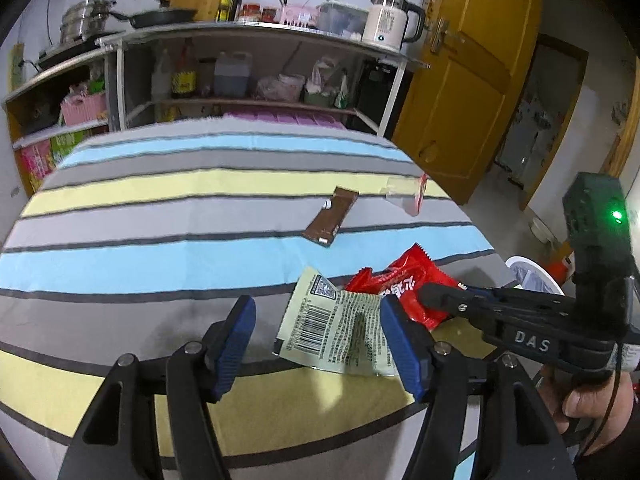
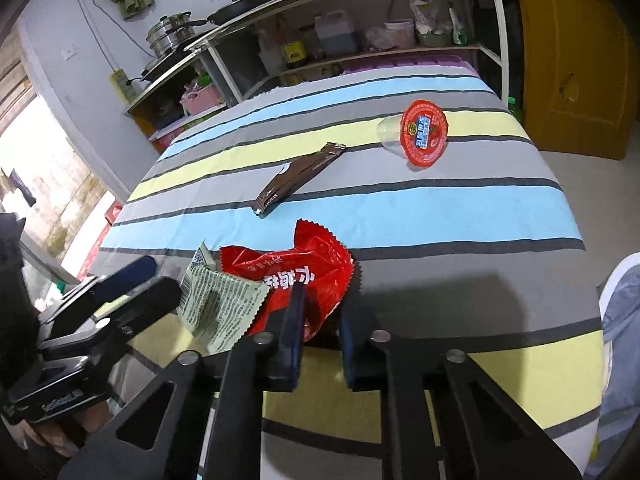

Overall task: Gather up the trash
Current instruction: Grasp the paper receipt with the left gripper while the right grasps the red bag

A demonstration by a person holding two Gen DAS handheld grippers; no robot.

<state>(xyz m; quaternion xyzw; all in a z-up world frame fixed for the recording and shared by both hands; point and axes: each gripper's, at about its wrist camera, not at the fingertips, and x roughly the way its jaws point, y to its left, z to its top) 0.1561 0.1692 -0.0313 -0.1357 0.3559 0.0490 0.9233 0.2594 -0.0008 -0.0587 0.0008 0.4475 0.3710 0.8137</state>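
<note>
While clamped: red wrapper (image 2: 304, 276) between jaws

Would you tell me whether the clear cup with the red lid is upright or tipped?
Tipped: the clear cup lies on its side, lid facing the camera.

L gripper (image 1: 318, 336) angled down w/ jaws wide apart, nothing pinched, while R gripper (image 2: 320, 320) also tilts down, jaws nearly together, a hand (image 1: 592, 400) holding its grip.
</note>
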